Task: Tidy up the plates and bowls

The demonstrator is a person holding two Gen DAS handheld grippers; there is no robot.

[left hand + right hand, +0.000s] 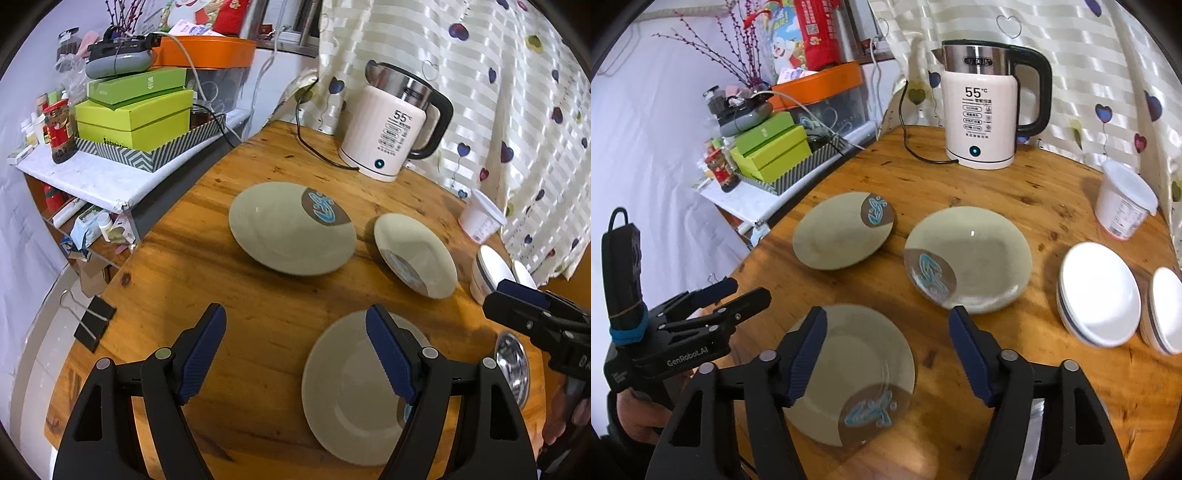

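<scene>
Three grey-green plates lie apart on the round wooden table (pixel 1052 192), none stacked: near plate (pixel 849 373) at the front edge, middle plate (pixel 971 254) behind it to the right, far plate (pixel 842 230) toward the left, nearer the kettle (pixel 979 114). Each carries a brown and blue patch on its rim. Two white bowls sit at the right side of the table, big bowl (pixel 1099 293) and small bowl (pixel 1165 308) just beside it, not nested, both look tilted or on edge, hard to tell. A shiny metal bowl (pixel 511 365) sits at the front right, partly hidden. White tub (pixel 1124 201) with lid stands behind the bowls, not part of the job as far as I can judge. Left gripper (pixel 295 354) hovers over the table left of the near plate, jaws wide apart, nothing between them; its right finger overlaps the plate in the left wrist view but contact can't be confirmed. Right gripper (pixel 888 354) hangs above the near plate, jaws apart, empty, pads clear of the rim. Judgement: task is at the start or close to it, no stack made yet; left to do is gather the three plates into one pile and nest the bowls. The near plate looks like the first pick.
</scene>
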